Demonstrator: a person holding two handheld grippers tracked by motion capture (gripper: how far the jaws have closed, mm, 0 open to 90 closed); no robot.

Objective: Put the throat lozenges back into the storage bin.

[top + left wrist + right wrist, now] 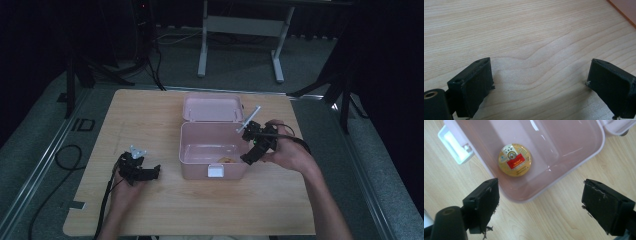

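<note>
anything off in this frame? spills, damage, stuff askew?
Nothing stands out. The pink box sits square on the table, lid open, with one round yellow tin lying flat inside. No spills. Both the left gripper and right gripper are open and empty.

In the high view the round tin [226,160] lying by the front wall of the pink box [214,150] is mostly hidden behind that wall, and its label is too small to read. In the right gripper view the box's walls run off the top edge, and the tin's label print [515,160] is too blurred to read. In the left gripper view just a sliver of the box [624,8] shows, cut off at the top right corner.
</note>
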